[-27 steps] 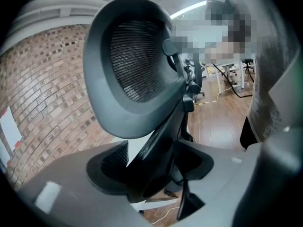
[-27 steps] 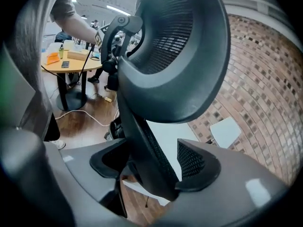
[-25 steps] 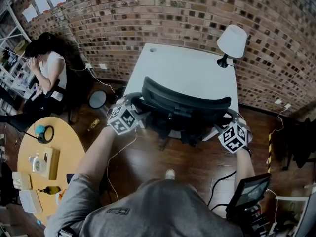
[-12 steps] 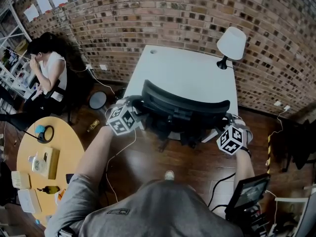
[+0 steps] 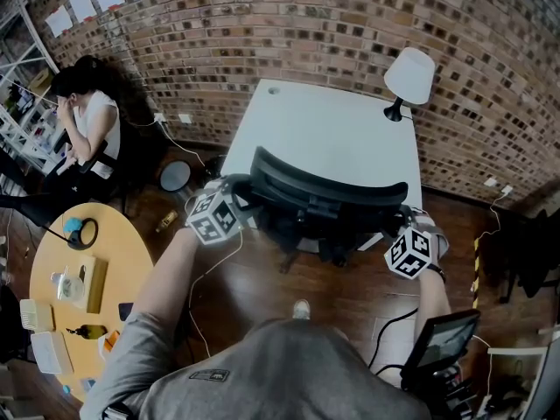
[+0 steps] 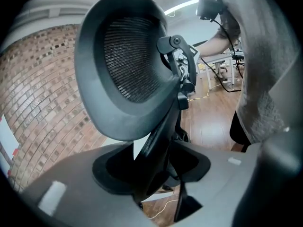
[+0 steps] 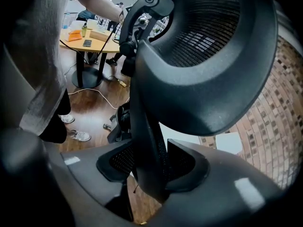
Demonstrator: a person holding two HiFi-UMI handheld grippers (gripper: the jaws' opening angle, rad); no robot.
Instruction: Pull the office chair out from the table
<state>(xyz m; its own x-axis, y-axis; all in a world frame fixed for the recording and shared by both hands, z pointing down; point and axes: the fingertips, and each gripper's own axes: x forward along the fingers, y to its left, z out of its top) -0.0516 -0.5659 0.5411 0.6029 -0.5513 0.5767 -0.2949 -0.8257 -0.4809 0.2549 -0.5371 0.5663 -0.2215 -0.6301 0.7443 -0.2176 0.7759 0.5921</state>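
Note:
The black mesh-backed office chair stands tucked against the near edge of the white table. My left gripper is at the left edge of the chair's backrest, and my right gripper is at the right edge. In the left gripper view the backrest's rim runs between the jaws of the left gripper. They are closing and pressing on the rim. In the right gripper view the rim fills the gap of the right gripper, whose jaws are closing on it too.
A white lamp stands on the table's far right corner, by the brick wall. A seated person is at the left. A round wooden table with small items is at the near left. Cables lie on the wooden floor.
Both grippers' jaws have narrowed onto the backrest's edges. Both hands and the backrest have shifted slightly towards me.

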